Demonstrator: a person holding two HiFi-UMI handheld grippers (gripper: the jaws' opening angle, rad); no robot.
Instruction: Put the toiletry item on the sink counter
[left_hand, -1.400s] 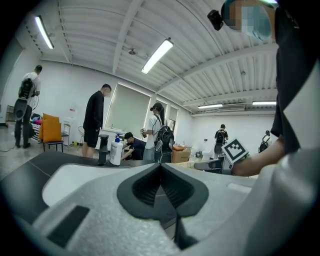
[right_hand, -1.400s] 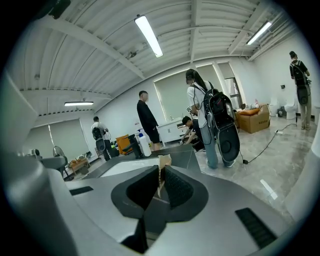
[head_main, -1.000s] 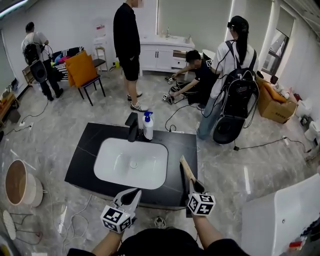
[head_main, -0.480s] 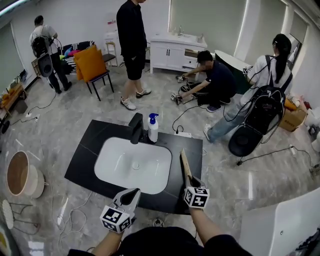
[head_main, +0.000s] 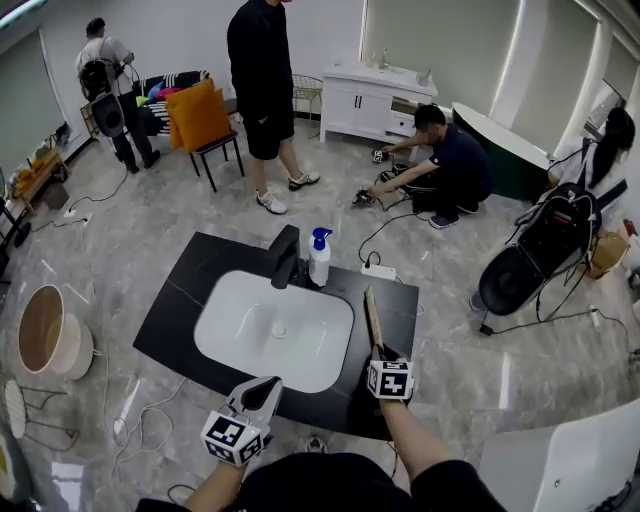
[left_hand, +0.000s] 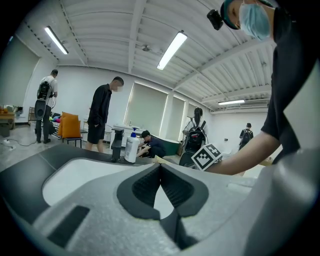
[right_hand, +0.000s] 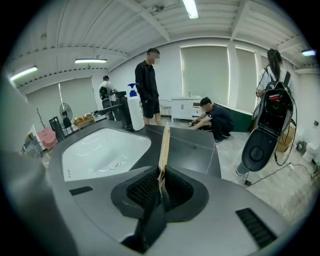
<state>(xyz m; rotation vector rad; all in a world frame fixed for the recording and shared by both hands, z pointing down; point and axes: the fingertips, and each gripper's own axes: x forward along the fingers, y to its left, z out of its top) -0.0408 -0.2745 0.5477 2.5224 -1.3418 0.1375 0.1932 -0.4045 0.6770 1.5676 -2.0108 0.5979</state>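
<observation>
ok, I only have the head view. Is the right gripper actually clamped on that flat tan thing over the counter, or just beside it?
Observer: Clamped. In the right gripper view the right gripper has its jaws closed on the flat tan item, which stands on edge and sticks out ahead of them.
Operator: And the left one, carrying anything?
Observer: No. The left gripper view shows the left gripper with its jaws together and nothing between them.
</observation>
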